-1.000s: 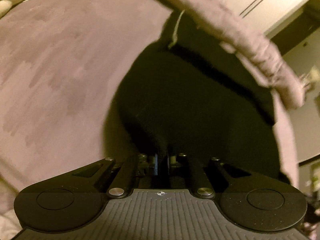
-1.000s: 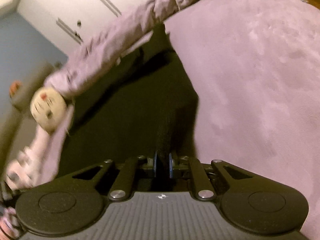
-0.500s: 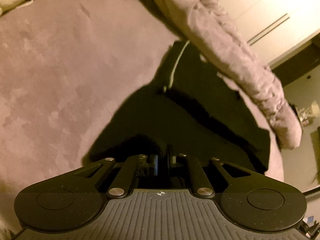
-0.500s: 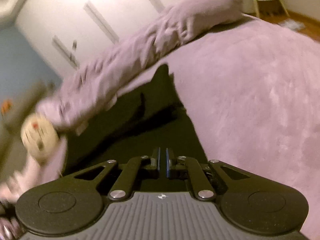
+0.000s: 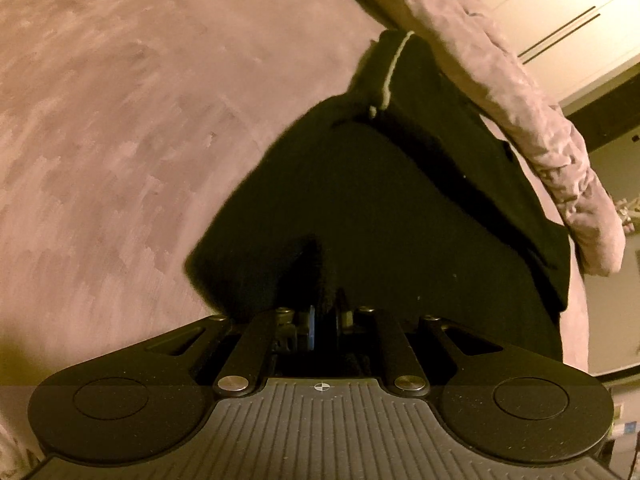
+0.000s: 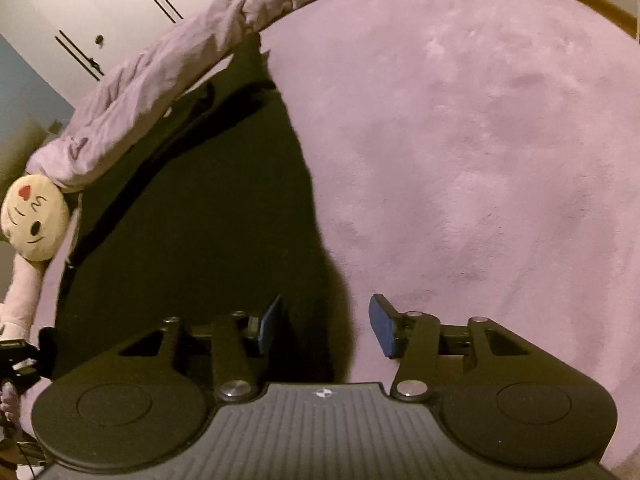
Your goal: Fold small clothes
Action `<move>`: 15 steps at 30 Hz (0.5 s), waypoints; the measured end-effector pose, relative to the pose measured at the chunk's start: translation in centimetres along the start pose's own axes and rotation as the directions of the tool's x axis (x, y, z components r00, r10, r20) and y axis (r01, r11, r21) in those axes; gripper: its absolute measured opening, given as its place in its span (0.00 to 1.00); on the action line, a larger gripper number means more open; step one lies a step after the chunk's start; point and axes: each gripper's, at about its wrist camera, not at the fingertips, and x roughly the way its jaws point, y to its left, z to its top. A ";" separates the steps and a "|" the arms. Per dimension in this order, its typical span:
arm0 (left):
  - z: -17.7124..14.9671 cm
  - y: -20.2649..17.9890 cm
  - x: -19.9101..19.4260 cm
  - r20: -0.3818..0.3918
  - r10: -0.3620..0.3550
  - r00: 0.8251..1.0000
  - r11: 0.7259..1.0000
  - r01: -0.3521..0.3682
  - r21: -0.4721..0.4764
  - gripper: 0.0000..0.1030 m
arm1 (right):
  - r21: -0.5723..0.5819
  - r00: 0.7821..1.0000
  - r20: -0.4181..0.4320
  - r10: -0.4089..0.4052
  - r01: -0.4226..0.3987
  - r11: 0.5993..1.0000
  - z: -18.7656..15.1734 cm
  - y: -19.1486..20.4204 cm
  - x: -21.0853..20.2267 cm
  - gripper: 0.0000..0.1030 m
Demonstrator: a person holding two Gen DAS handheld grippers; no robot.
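Note:
A black garment (image 5: 380,200) lies spread on a mauve plush bedcover (image 5: 120,120), with a pale drawstring (image 5: 394,68) at its far end. My left gripper (image 5: 325,322) is shut on the near edge of the black garment, and a fold of cloth bunches up between the pads. In the right wrist view the same black garment (image 6: 192,232) lies flat. My right gripper (image 6: 324,324) is opening; its blue pads (image 6: 380,330) stand apart and do not press the cloth, whose near corner lies under the gap.
A rolled mauve blanket (image 6: 160,80) runs along the far side of the garment, seen too in the left wrist view (image 5: 520,100). A round cream plush toy (image 6: 34,222) sits at its left end. White wardrobe doors (image 6: 100,4) stand behind.
The right gripper's pads were shut on the garment's edge and now stand apart, with the cloth lying flat. The left gripper has sunk with its held edge, and the garment has spread out lower.

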 end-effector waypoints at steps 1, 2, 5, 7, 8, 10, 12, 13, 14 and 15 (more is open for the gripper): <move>-0.2 0.0 -0.1 0.000 0.001 1.000 1.000 -0.001 -0.001 0.11 | 0.001 1.000 0.007 0.018 -0.018 1.000 0.1 -0.1 0.1 0.49; -0.3 0.0 -0.2 -0.001 0.003 1.000 1.000 -0.003 -0.004 0.11 | 0.007 1.000 0.013 0.028 -0.028 1.000 0.3 -0.1 0.2 0.49; -0.8 -0.2 -0.3 -0.002 0.011 1.000 1.000 -0.011 -0.001 0.11 | 0.015 0.997 0.042 0.063 -0.064 0.998 0.8 -0.1 0.8 0.48; -1.1 -0.2 -0.5 -0.004 0.017 1.000 1.000 -0.017 0.007 0.11 | 0.022 0.994 0.046 0.097 -0.098 0.995 1.1 -0.1 1.5 0.43; -1.1 -0.3 -0.5 -0.005 0.019 1.000 1.000 -0.019 0.011 0.11 | 0.013 0.994 0.042 0.100 -0.101 0.995 1.1 -0.1 1.7 0.40; -1.2 -0.4 -0.6 -0.005 0.022 1.000 1.000 -0.022 0.017 0.11 | -0.017 0.996 0.033 0.078 -0.077 0.997 1.1 -0.1 1.9 0.30; -1.3 -0.4 -0.7 -0.008 0.022 1.000 0.999 -0.021 0.026 0.11 | -0.020 0.996 0.018 0.085 -0.084 0.996 1.1 -0.2 1.5 0.27; -1.3 -0.5 -0.8 -0.009 0.024 1.000 0.999 -0.024 0.033 0.11 | -0.028 0.996 0.004 0.087 -0.086 0.996 1.1 -0.2 1.3 0.26; -1.3 -0.5 -0.8 -0.010 0.025 1.000 0.999 -0.024 0.039 0.11 | -0.040 0.997 -0.007 0.083 -0.083 0.996 1.1 -0.1 1.2 0.26; -1.3 -0.5 -0.8 -0.011 0.025 1.000 0.999 -0.025 0.042 0.11 | -0.059 0.997 -0.014 0.082 -0.083 0.995 1.1 0.1 1.0 0.26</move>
